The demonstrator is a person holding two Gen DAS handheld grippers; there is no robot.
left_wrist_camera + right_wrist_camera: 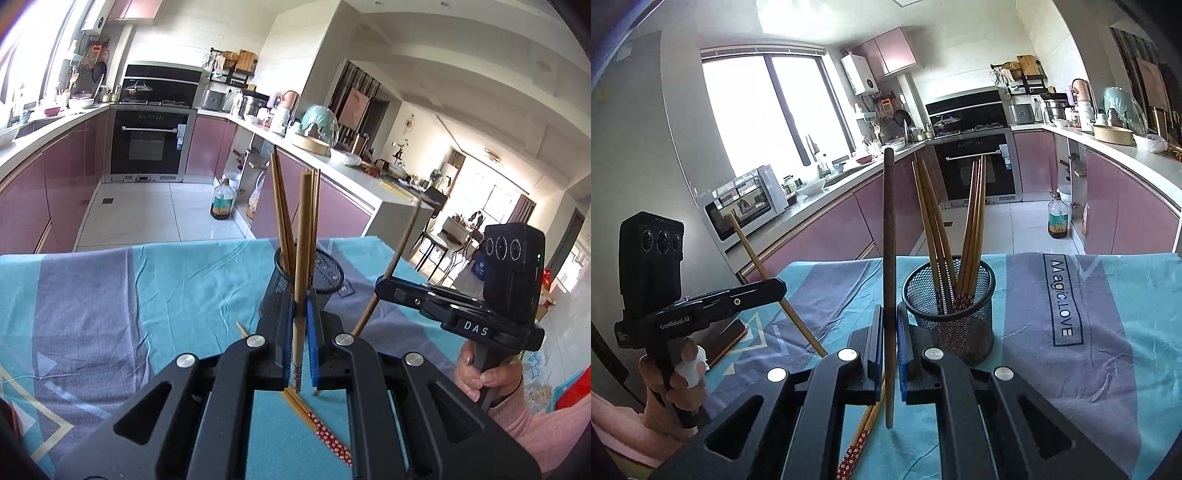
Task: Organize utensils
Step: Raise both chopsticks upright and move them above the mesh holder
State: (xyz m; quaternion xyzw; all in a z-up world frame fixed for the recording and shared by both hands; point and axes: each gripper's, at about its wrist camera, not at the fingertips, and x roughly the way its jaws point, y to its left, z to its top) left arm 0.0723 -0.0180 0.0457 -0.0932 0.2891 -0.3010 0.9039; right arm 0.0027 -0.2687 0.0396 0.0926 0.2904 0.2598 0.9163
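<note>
You've got a chopstick in each tool, so line each tip up over the mesh holder [951, 291] before you lower, and keep clear of the chopsticks already standing inside. Your left tool [300, 314] is pinched tight on a pale chopstick [303, 236], held near upright. Your right tool [889, 325] is clamped on a dark chopstick [888, 236]. More red-patterned chopsticks [321, 428] lie on the counter [177, 291] beneath you.
</note>
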